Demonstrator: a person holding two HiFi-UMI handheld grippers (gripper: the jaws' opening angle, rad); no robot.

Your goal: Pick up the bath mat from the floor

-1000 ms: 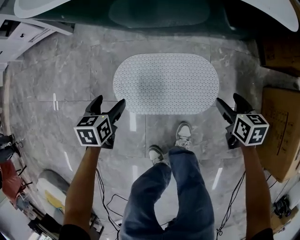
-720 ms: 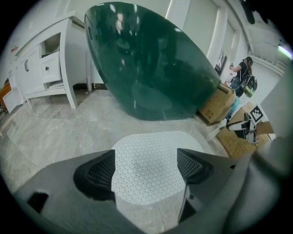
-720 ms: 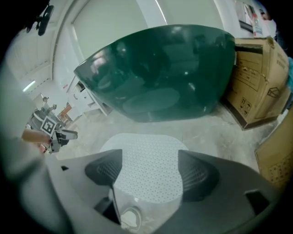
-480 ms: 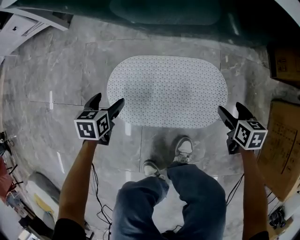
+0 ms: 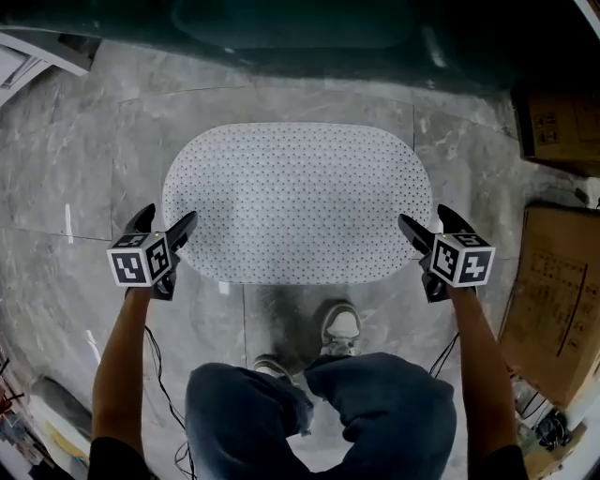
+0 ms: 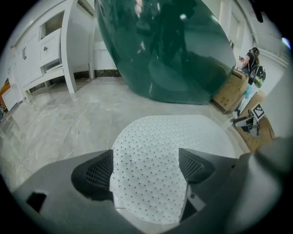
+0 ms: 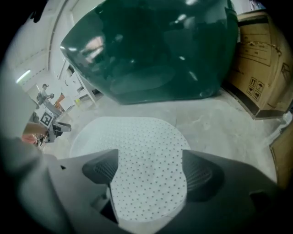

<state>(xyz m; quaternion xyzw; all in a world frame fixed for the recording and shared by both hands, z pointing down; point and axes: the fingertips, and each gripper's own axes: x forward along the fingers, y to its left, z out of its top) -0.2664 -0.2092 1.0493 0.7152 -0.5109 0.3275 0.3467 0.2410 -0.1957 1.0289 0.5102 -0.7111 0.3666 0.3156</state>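
Observation:
A white oval bath mat [image 5: 298, 202] dotted with small holes lies flat on the grey marble floor. My left gripper [image 5: 166, 223] is at the mat's left end and my right gripper [image 5: 427, 223] at its right end, both aimed inward over the edge. Both sets of jaws are opening. In the left gripper view the mat [image 6: 169, 146] shows in the gap of the left gripper [image 6: 145, 167]. The right gripper view has the mat [image 7: 137, 141] in the gap of the right gripper [image 7: 149, 171]. No pads press on it.
A dark green bathtub [image 5: 309, 28] stands just beyond the mat. Cardboard boxes [image 5: 553, 281] sit on the right, another [image 5: 558, 122] behind them. A white cabinet [image 6: 41, 50] stands far left. The person's shoes [image 5: 339, 328] are just behind the mat, with cables [image 5: 164, 375] on the floor.
The person has bent closer to the mat. Both grippers have moved forward from beside the mat's near edge to its two ends, and their jaws have widened.

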